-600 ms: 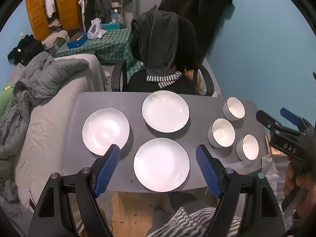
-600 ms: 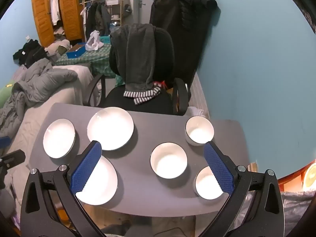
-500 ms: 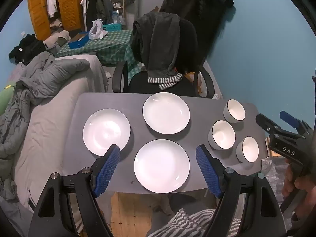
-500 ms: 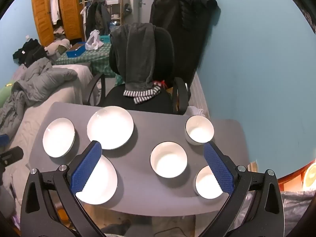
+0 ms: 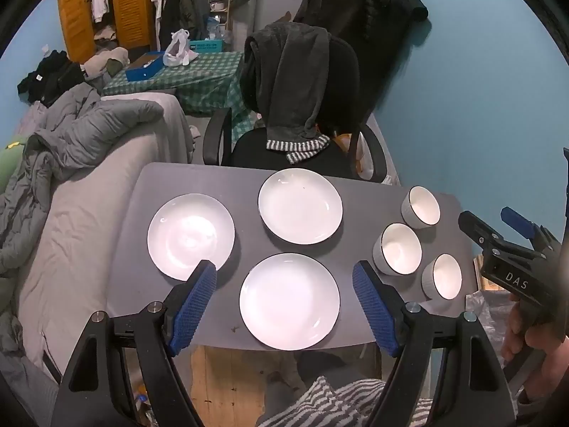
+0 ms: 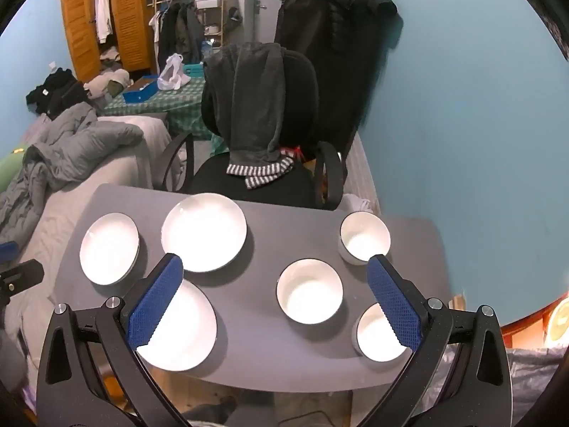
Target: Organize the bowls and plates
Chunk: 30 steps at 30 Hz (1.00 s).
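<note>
Three white plates (image 5: 290, 300) left, three bowls (image 6: 309, 296) right on grey table (image 5: 355, 245), unstacked; left gripper (image 5: 284, 306) and right gripper (image 6: 274, 300) spread apart, empty, poised above

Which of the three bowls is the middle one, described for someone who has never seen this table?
Start at the grey table facing the black office chair. Three white bowls sit on its right side. The middle bowl is the widest, set furthest in toward the plates, between the far bowl and the near bowl.

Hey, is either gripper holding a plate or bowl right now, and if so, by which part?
Nothing is held. The left gripper and the right gripper are both open above the table, with no plate or bowl between the fingers.
</note>
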### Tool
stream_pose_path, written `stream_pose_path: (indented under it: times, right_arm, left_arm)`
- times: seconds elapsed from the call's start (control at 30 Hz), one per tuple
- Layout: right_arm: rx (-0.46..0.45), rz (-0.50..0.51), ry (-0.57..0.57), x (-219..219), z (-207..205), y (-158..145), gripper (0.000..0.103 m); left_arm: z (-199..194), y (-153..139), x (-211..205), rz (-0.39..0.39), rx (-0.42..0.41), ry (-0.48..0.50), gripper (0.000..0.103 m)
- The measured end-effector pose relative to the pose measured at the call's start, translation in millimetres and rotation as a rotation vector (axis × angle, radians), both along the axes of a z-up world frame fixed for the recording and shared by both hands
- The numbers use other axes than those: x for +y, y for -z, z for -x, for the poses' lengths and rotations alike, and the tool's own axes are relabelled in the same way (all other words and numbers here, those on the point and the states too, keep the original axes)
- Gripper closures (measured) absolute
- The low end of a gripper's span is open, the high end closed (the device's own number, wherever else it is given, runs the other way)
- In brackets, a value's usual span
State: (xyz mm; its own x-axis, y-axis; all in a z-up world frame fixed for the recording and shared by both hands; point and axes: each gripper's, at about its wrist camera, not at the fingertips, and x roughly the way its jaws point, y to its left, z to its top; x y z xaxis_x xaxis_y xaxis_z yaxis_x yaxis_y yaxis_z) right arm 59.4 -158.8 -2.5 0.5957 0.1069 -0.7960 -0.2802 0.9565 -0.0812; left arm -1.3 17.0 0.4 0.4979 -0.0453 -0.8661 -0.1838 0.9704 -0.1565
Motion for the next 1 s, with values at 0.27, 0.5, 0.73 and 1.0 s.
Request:
stream_pose_path:
  times: [0.27,0.5,0.73,1.0]
  right_arm:
    - [0.004,0.0,-0.009,1.9,-1.6,-1.3,0.002]
    - [0.008,0.002,-0.014,4.8,0.3,-1.3,0.002]
    - [0.006,0.002,-0.014,4.9,0.6,-1.0,0.002]
    - [0.01,-0.001,-0.011,3.1,1.0,-0.3,0.002]
  left_arm:
    - [-0.4,1.9,-0.7,0.0,0.005,-0.001,0.023]
    - [1.8,4.3,1.3,0.021,0.012,-0.011,0.023]
    - [0.9,3.8,4.4,0.024,0.006,-0.031,0.023]
    - [2.4,3.7,3.6,0.024,0.012,-0.023,0.023]
